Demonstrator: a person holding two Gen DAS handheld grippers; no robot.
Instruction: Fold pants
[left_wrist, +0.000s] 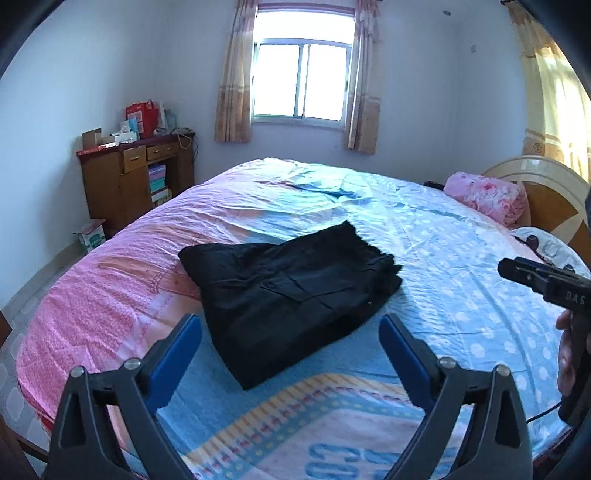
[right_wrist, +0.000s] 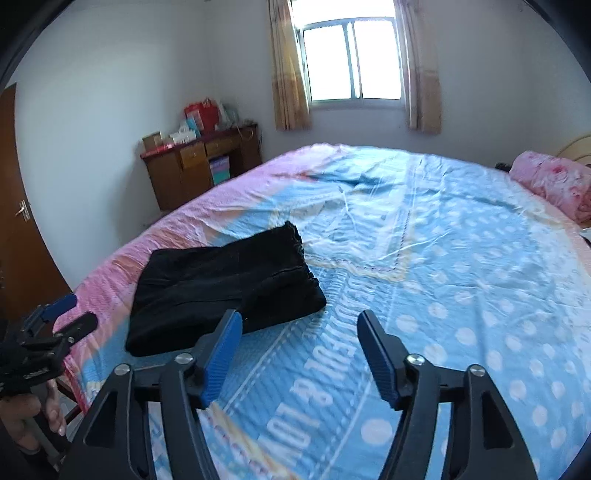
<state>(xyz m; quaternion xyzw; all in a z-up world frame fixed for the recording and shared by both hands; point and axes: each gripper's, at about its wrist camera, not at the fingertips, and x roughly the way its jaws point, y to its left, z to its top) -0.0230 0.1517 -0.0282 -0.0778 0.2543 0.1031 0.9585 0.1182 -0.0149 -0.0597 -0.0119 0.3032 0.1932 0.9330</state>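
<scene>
Black pants (left_wrist: 291, 295) lie folded into a compact bundle on the bed (left_wrist: 461, 258), near its left, pink-edged side. My left gripper (left_wrist: 290, 328) hangs above the near edge of the bundle, open wide, with nothing between its blue pads. In the right wrist view the same pants (right_wrist: 221, 288) sit ahead and to the left of my right gripper (right_wrist: 299, 328), which is open and empty over the blue sheet (right_wrist: 461, 295). The left gripper (right_wrist: 62, 314) shows at that view's left edge, held by a hand. The right gripper's black body (left_wrist: 546, 284) enters the left wrist view from the right.
A wooden cabinet (left_wrist: 133, 177) cluttered with boxes and a red bag stands against the far left wall. A rolled pink floral quilt (left_wrist: 491, 195) lies by the headboard (left_wrist: 546, 192). A window with curtains (left_wrist: 301, 77) is behind the bed. A brown door (right_wrist: 22, 229) stands on the left.
</scene>
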